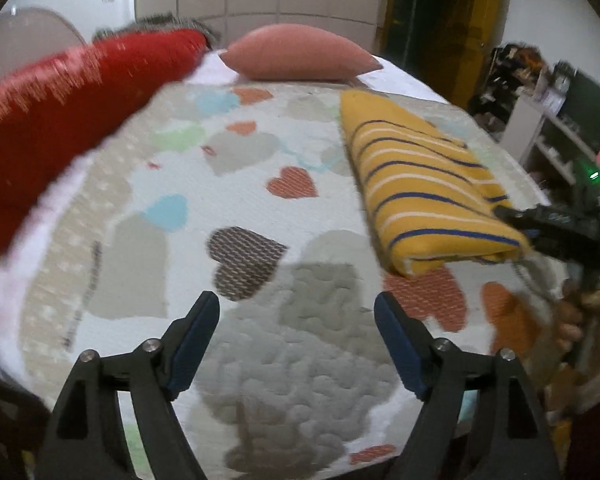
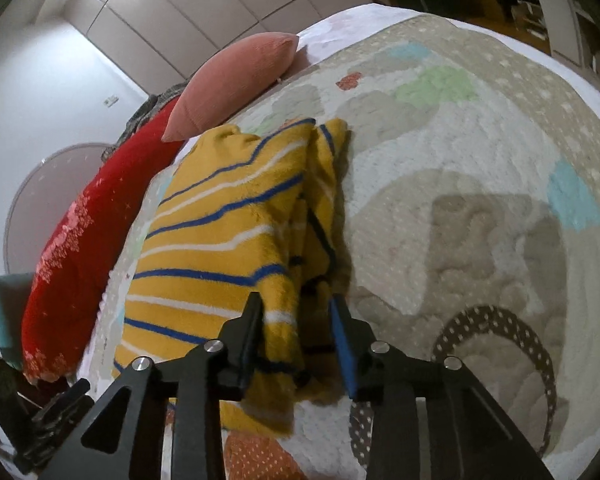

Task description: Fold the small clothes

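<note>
Folding looks nearly done: the yellow striped top (image 2: 220, 236) lies doubled over on the bed (image 1: 260, 360), toward its right edge, below the pink pillow (image 1: 300, 54). The right gripper (image 2: 296, 312) has its fingers clenched on the top's near end; the left gripper (image 1: 296, 308) hangs released over bare quilt. Next probably comes laying that end down and smoothing it. The layers underneath are hidden, and the red blanket (image 1: 60, 112) is blurred.
</note>
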Action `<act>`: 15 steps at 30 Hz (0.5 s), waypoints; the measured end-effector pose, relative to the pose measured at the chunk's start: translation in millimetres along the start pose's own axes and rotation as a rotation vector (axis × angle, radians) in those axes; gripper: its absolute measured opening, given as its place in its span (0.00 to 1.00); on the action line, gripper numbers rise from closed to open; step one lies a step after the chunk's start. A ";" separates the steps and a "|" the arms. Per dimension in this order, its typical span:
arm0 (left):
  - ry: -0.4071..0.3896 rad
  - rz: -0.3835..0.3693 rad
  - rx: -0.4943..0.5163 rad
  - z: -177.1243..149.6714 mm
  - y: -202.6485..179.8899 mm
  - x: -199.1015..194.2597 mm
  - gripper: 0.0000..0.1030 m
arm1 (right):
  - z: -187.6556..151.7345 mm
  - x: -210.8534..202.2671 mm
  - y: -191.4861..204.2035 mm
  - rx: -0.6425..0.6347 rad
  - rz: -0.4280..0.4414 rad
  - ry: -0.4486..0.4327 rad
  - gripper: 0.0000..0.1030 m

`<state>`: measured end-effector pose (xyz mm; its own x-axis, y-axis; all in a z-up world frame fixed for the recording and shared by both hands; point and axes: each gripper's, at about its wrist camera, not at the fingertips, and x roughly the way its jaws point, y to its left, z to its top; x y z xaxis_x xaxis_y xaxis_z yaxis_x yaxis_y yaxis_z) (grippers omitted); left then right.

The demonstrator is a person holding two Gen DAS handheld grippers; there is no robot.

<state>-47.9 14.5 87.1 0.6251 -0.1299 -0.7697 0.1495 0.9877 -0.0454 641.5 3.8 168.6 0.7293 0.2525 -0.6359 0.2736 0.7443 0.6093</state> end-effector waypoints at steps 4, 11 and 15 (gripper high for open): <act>0.001 0.062 0.046 -2.0 -5.4 -1.4 0.77 | -2.9 -16.7 9.2 -0.041 -0.040 -0.029 0.40; -0.024 0.138 0.119 -7.1 -12.0 -10.1 0.77 | -11.0 -38.1 22.9 -0.095 -0.105 -0.064 0.48; -0.026 0.141 0.113 -7.6 -9.2 -12.5 0.77 | -12.3 -45.6 22.1 -0.083 -0.113 -0.071 0.52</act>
<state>-62.9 7.6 92.3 0.6656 0.0059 -0.7463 0.1430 0.9804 0.1353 606.6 16.4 205.3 0.7400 0.1223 -0.6614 0.3059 0.8146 0.4928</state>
